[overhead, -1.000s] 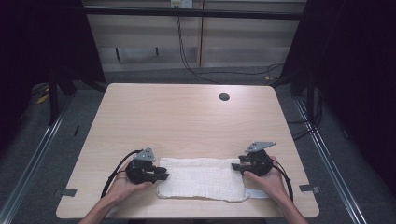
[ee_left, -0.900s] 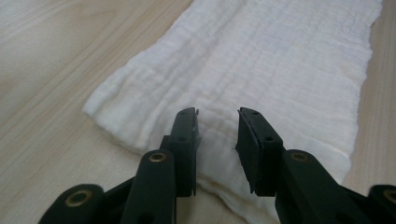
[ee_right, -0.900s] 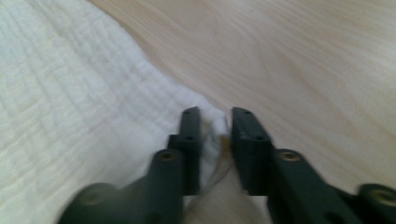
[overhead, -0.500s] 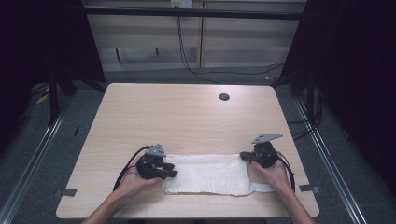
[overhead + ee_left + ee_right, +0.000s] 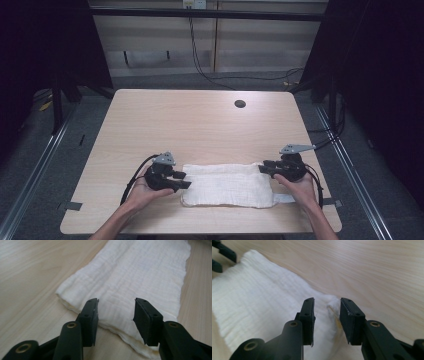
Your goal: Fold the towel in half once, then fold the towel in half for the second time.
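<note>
towel point(image 5: 227, 185) | folded layers at edge: left gripper view | table point(image 5: 200, 125)

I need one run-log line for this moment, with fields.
scene: folded white cloth on table | left gripper: jaws just opening, over cloth end | right gripper: jaws just opening, cloth corner between

In the left gripper view the white folded cloth point(image 5: 140, 272) runs off the top edge, its near corner hidden behind the jaws, while in the high view the person's forearms are cut by the bottom edge and the small dark round thing point(image 5: 240, 104) on the surface point(image 5: 200, 125) is too small to identify.
</note>
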Demonstrator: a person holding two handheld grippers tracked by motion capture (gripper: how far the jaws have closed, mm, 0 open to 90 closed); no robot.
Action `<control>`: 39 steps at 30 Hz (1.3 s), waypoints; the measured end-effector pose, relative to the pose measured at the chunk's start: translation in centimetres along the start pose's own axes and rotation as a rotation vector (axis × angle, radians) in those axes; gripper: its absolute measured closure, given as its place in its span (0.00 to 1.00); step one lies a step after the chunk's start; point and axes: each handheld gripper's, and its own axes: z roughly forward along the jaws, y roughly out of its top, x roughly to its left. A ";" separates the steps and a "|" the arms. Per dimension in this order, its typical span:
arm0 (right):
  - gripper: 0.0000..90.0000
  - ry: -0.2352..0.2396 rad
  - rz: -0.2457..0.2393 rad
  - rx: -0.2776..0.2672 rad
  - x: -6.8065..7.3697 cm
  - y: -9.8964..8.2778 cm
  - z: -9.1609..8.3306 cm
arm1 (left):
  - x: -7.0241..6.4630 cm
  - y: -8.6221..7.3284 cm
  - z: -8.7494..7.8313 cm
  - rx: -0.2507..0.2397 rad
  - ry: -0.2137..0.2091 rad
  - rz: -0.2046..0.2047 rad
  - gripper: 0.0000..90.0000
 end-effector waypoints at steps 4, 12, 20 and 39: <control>0.69 0.040 -0.023 -0.004 1.5 0.1 0.0 | 0.9 0.3 -1.3 -0.036 0.031 -0.036 0.56; 0.55 0.077 -0.069 0.001 4.7 1.3 1.3 | 2.1 0.1 -2.5 -0.067 0.044 -0.068 0.55; 0.50 0.134 -0.124 -0.001 7.9 2.1 3.1 | 2.3 1.7 -2.5 -0.070 0.059 -0.041 0.58; 0.67 0.339 -0.240 0.087 14.9 3.8 8.5 | 3.8 2.7 -1.4 -0.058 0.069 -0.033 0.58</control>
